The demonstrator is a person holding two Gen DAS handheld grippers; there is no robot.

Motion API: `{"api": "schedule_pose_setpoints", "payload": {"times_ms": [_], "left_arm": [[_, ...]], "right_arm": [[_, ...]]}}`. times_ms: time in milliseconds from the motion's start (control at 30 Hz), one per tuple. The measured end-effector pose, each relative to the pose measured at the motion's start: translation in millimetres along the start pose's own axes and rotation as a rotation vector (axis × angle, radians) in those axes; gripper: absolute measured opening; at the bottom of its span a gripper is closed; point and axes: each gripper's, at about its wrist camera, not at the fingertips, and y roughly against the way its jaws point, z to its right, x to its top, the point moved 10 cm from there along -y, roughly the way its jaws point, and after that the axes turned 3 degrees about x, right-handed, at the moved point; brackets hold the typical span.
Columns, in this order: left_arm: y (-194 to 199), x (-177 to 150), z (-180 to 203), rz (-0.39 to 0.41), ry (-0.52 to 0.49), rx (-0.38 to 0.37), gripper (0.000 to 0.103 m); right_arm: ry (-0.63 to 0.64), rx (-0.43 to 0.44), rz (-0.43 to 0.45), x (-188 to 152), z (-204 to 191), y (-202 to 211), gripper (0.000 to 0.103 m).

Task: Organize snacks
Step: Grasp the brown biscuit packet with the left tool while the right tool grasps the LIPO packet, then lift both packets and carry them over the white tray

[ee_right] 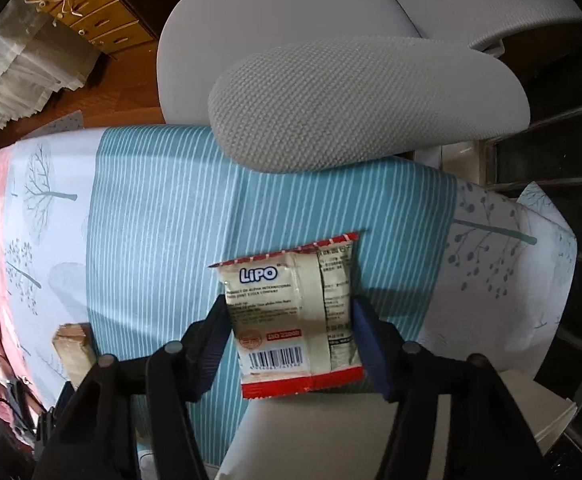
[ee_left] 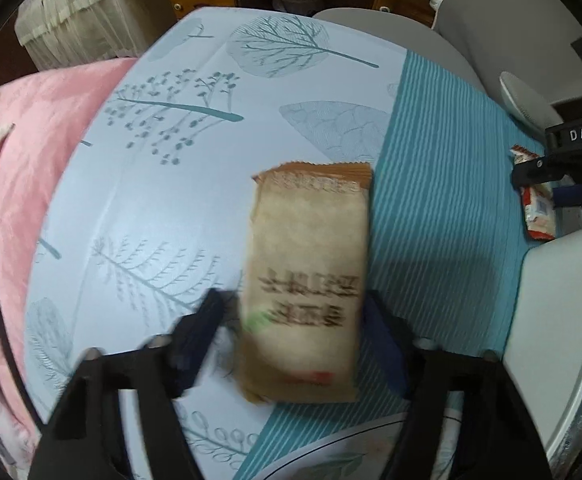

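Working over a bed (ee_left: 171, 200) dressed in a pale sheet printed with trees and a teal striped band, with a pink quilt bunched along one side. Crowding in beside a grey chair (ee_right: 371, 100) at the far edge, and keeping close to a white tub (ee_left: 559, 320) at the near right corner, probably the place for the sorted snacks.

Pointing both tools down at the sheet. Straddling a brown paper-look packet (ee_left: 307, 280) with the left claw (ee_left: 297, 304), roughly half open, one pad against the packet's right edge and the other blurred at its left edge; too smeared to tell whether it is pressing yet. Bracketing a cream and red Lipo packet (ee_right: 291, 320) with the right claw (ee_right: 291, 306), a little over half open, both pads touching the long sides in what looks like a grip.

Lying flat, both packets, the brown one where the tree print meets the stripes, the Lipo one on the stripes, well apart.

Judging both as light, crinkly and slick, with brittle contents: likely to buckle or slide under a hard squeeze. Taking hold across the narrow width at mid-body, clear of the thin crimped end seams, and pinching gently.
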Motion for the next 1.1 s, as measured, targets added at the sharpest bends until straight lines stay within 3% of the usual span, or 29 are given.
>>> {"api": "schedule_pose_setpoints", "payload": {"times_ms": [233,767,1100], "left_arm": [[5,-8,5,-0.008,-0.041,-0.009,0.052],[26,-53,-24,-0.071,-0.043,0.003,0.052],[89,-68,-33,0.054,-0.026,-0.018,0.052]], "right_arm": [[0.004,-0.005,0.024,-3,-2,5,0.047],[-0.006,0.108,0.1,-17,-33,45,0.046],[0.072,0.178,0.154,-43,-70,94,0.046]]}}
